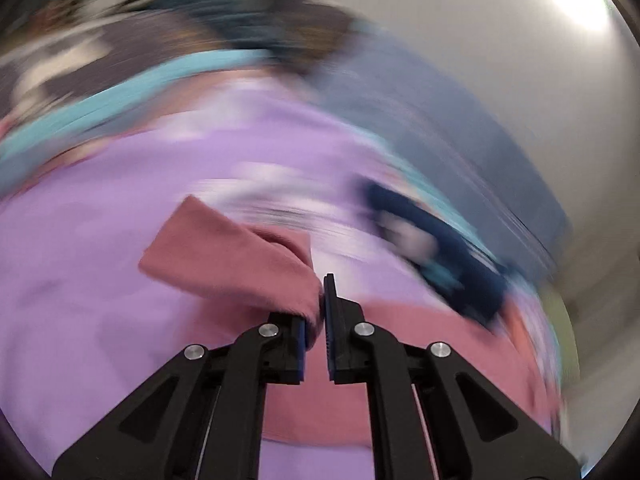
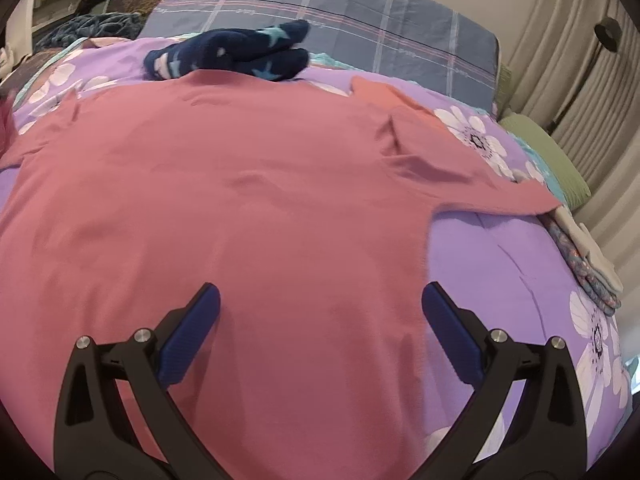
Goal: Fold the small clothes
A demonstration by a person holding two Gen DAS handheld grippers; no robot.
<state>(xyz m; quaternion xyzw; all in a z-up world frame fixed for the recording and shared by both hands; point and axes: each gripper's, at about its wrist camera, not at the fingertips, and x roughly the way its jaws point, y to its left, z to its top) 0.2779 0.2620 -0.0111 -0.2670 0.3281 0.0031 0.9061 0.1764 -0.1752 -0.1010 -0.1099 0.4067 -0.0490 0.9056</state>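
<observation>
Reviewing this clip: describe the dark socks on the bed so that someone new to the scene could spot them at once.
Start from the purple floral bedspread and the large pink shirt spread over it. Just past the shirt's far edge, in front of the grey plaid pillow, lie the navy socks. They are the only dark blue item there, marked with pale stars, unlike the plain pink shirt.

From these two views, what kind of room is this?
Most likely a bedroom. A pink shirt lies spread on a bed with a purple flowered cover, a plaid pillow sits at the far end, and curtains hang on the right.
</observation>
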